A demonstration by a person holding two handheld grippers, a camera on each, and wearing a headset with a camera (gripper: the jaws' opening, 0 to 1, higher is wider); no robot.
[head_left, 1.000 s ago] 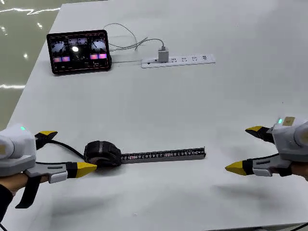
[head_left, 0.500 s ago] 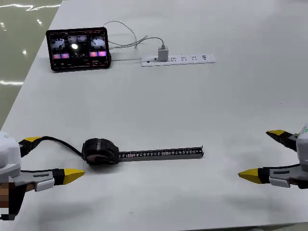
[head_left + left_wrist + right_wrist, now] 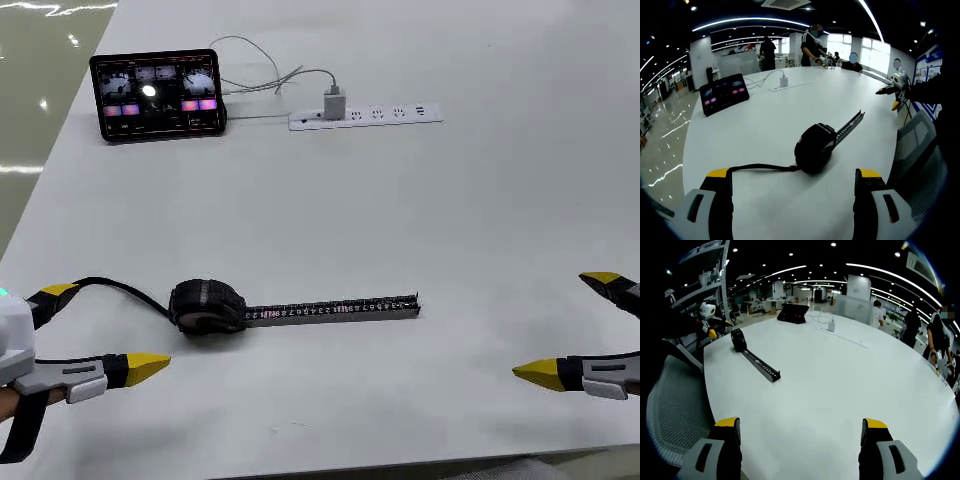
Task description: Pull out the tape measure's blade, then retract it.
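The white surface (image 3: pixel 400 200) is broad. The left gripper (image 3: pixel 105 328) and right gripper (image 3: pixel 568 325) both gape wide and hold nothing. The tape measure (image 3: pixel 207 306) sits just ahead of the left one, its blade (image 3: pixel 330 309) drawn out flat toward the right. I'd guess an unheld case could skid when the blade snaps back. Its black cord (image 3: pixel 120 288) might snag a jaw.
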